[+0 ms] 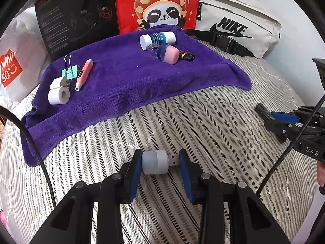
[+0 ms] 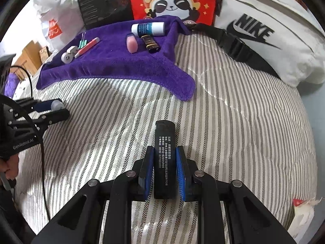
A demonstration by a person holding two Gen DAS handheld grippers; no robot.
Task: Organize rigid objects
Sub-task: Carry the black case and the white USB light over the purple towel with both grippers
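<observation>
Grip firm on both: left gripper (image 1: 160, 162) pinching USB night light (image 1: 155, 162), right gripper (image 2: 164, 171) clamping black lighter (image 2: 165, 158) above bed (image 2: 233, 122); carry level to purple towel (image 1: 126, 77), release gently beside groups.

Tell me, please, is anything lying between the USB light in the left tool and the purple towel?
Nothing visible does. Only bare striped bedding lies between the USB light, clamped in the left tool, and the purple towel.
</observation>
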